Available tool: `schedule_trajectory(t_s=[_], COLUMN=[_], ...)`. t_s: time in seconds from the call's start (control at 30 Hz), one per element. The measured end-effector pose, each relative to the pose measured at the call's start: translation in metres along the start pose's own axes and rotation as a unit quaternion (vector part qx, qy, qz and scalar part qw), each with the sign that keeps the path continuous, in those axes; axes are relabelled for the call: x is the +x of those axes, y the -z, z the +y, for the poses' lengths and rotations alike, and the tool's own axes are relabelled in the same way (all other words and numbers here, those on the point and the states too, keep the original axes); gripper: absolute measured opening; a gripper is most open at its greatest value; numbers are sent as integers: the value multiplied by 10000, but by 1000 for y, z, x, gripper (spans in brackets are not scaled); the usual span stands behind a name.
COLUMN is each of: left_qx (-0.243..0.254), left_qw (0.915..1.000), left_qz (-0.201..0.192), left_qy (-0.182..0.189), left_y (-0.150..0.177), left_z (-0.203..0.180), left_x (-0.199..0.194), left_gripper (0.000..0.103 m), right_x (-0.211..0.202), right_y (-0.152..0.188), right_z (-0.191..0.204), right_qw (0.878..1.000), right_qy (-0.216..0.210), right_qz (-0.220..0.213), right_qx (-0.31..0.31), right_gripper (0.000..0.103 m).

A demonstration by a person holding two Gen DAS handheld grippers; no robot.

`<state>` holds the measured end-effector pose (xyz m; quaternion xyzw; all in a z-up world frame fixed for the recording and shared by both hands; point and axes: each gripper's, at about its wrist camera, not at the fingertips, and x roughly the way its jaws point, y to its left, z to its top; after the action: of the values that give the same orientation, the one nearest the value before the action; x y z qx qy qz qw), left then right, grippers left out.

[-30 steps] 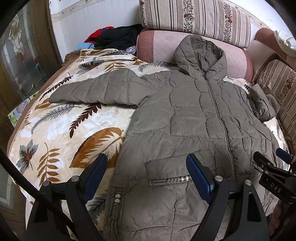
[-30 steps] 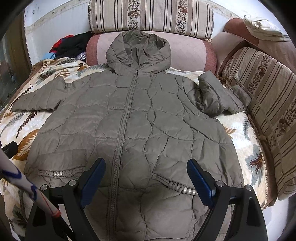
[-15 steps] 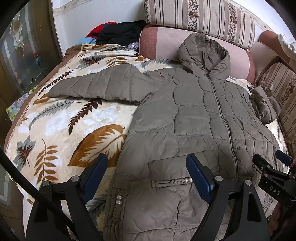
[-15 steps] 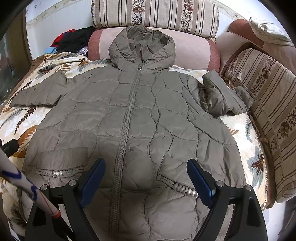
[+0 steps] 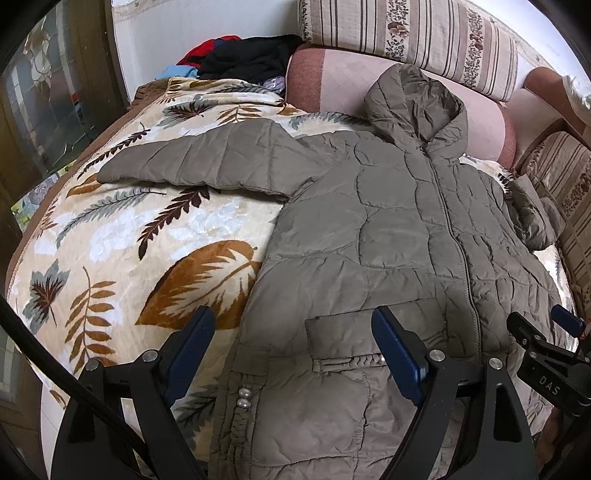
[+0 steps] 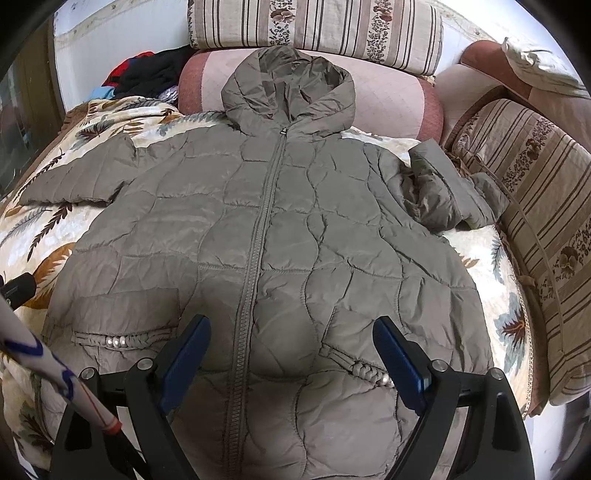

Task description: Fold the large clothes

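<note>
**Padded coat lies spread on a leaf-print blanket, both grippers wide apart above its hem**

A grey-green quilted coat (image 6: 280, 236) lies front up and zipped on a cream blanket (image 5: 122, 236) patterned with brown and grey leaves. Its hood (image 6: 288, 85) rests against a pink bolster (image 6: 388, 96) at the far end, with a striped cushion (image 6: 317, 29) above that. One sleeve (image 5: 192, 158) stretches out flat across the blanket on the left of the picture; the other sleeve (image 6: 450, 192) is bunched up beside a second striped cushion (image 6: 535, 206) along the right edge. A heap of black, red and blue clothes (image 5: 240, 59) sits in the far corner, well apart from the coat.

The left gripper (image 5: 291, 354) hangs over the coat's lower left edge, its blue-padded jaws wide apart with nothing between them; one finger stands over the blanket, the other over a flap pocket (image 5: 351, 339) trimmed with pearl beads. The right gripper (image 6: 291, 362) hovers over the lower front of the coat, jaws likewise spread and empty, straddling the zip (image 6: 258, 236) and the area just right of it. Neither gripper touches the fabric. A white pole (image 6: 48, 373) with blue markings crosses the lower left corner of the right wrist view.
</note>
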<state>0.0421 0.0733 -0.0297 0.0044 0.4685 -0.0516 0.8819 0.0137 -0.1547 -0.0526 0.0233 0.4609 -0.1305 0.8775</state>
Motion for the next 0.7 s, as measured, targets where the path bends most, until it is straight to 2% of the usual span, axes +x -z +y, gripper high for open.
schedule_trajectory(t_s=[0.5,0.7], left_qx=[-271,-416], left_qw=[9995,9989], left_qz=[145,170], left_qy=[-75,-138], left_y=[1,-8], left_z=[21,41], left_x=[20,32], left_gripper=[86,86], right_x=[12,16], right_y=[0,-6], right_z=[10,19], right_qw=[9998,9995], right_qy=[21,49], right_qz=[141,181], right_qx=[-112,-243], right_gripper=[92,92])
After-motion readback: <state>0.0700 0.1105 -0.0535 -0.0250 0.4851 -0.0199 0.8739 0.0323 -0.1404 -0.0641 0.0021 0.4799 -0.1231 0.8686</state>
